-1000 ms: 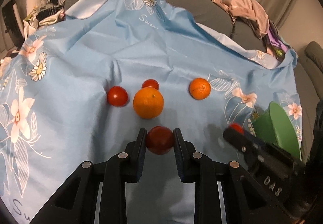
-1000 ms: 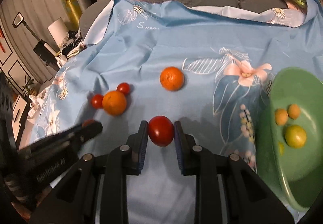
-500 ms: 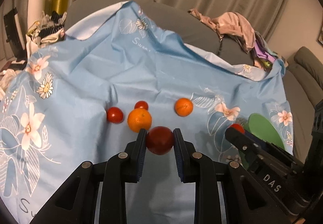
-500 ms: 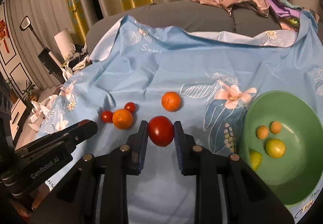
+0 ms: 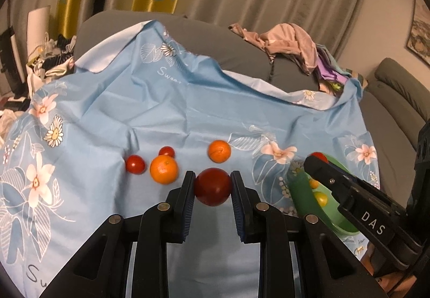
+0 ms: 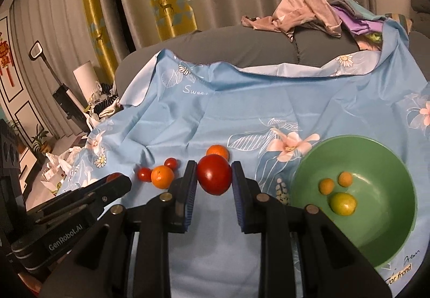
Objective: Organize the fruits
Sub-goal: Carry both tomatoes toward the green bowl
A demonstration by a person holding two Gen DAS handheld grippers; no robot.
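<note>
two labels: "DAS" [image 5: 372,222], "GenRobot.AI" [image 6: 67,235]

Black tongs [image 5: 212,188], blue pads (silver screws).

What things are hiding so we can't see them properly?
- Green bowl, left view: the right tongs cover much of it.
- Farther orange, right view: partly behind the held right tomato.
- Left tomato, right view: only a sliver shows above the left tongs.
- Bowl's small fruits: too small to name.
</note>
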